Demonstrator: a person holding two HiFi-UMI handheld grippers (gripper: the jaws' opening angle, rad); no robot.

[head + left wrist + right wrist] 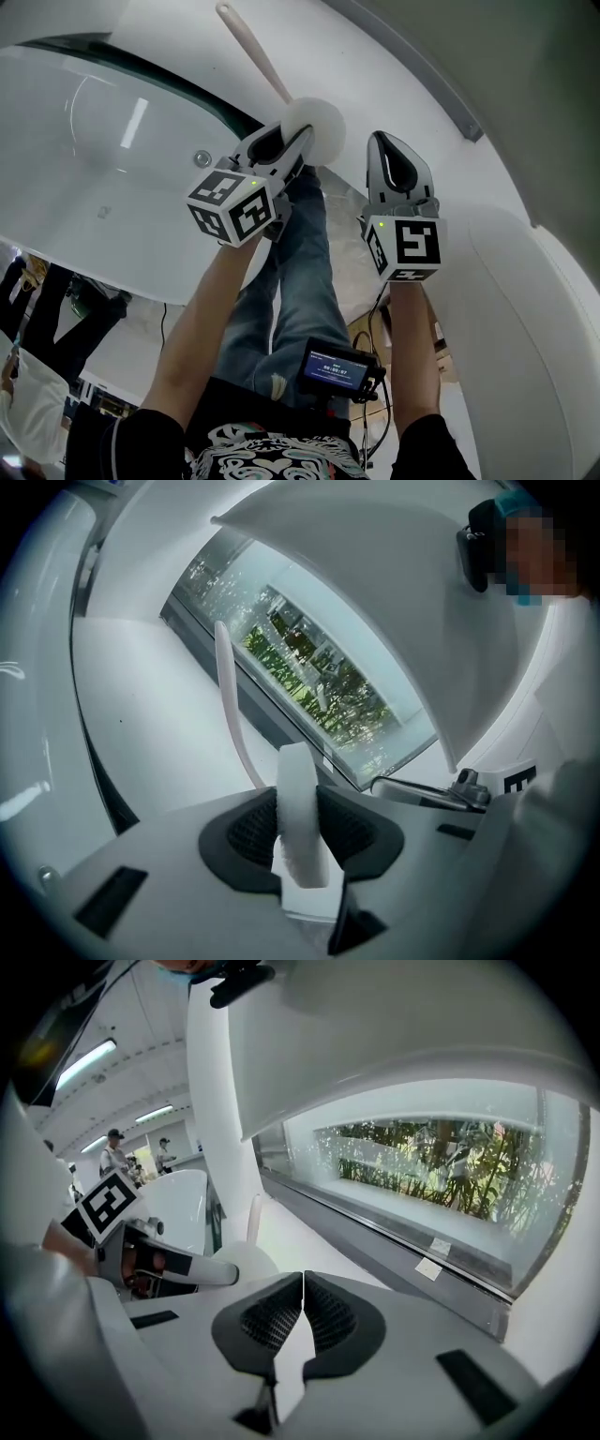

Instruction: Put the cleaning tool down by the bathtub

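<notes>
White glossy showroom floor [412, 75] fills the ground under my rig, with the person's legs standing on it below the two grippers. Nearest to me, the left gripper [300, 810] has its jaws partly parted and pressed on the cleaning tool [302, 120], a long-handled piece with a thick white round pad [298, 794] and a slim pale pink handle [231, 700]; the pad sits edge-on between the jaws. Beside it on the right, the right gripper [302, 1286] has its jaws brought together with nothing between them, and I judge it idle. In the head view the left gripper [298, 142] and right gripper [382, 150] hang side by side, near each other but apart. The tool's long axis runs straight on from the left gripper, the handle [255, 54] pointing forward and away from the person over the floor, so the pad is the near end and the handle tip the far end. The white oval bathtub [94, 211] lies to the left of the left gripper, which makes that hand the nearer one; the right gripper view shows the same order, with the left gripper [169, 1265] and pad [246, 1262] in front of the tub [178, 1199]. I judge that setting down calls for lowering toward the floor beside the tub wall, handle kept along it. What I see of the tub's inside holds nothing. Farthest off, a low window [441, 1171] at floor level shows green plants outside.
</notes>
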